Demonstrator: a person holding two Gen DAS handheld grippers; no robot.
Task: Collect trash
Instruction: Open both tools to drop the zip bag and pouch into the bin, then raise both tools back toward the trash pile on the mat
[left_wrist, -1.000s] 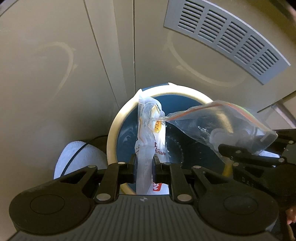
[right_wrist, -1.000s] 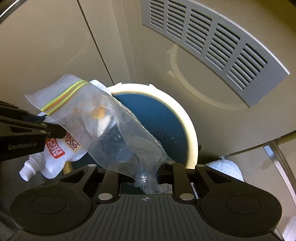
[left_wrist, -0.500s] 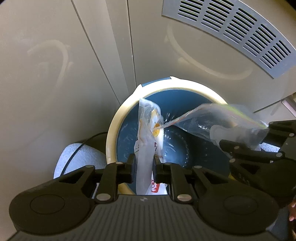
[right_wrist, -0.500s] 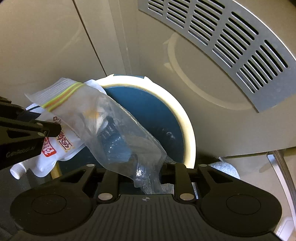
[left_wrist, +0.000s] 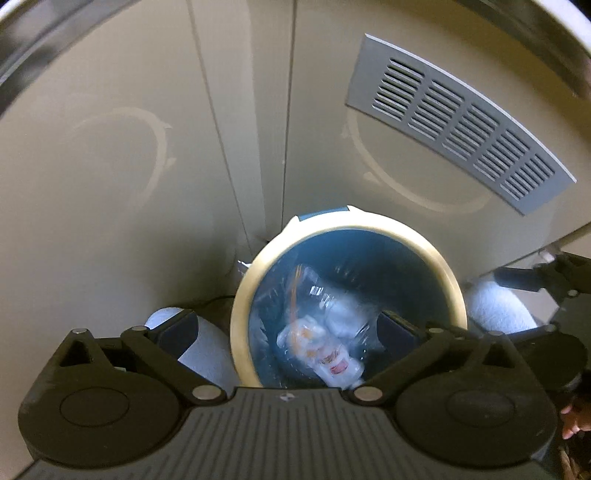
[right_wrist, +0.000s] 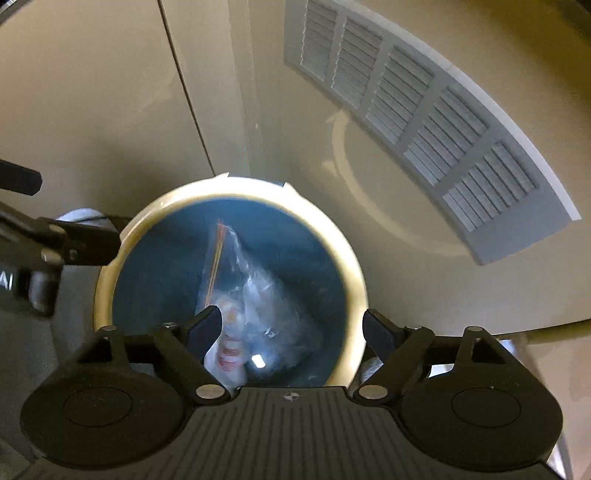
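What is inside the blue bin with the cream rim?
Inside the bin lie a clear zip bag and a white pouch with red print, blurred. The bag partly covers the pouch, and both hide the bin's bottom, so anything beneath them cannot be seen.

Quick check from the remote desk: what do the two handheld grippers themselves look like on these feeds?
Both the left gripper and right gripper look alike: matte black bodies with a ribbed top plate, two round black discs, silver pivot rivets on angular black linkages, and dark flat fingers. No cables or sleeves show.
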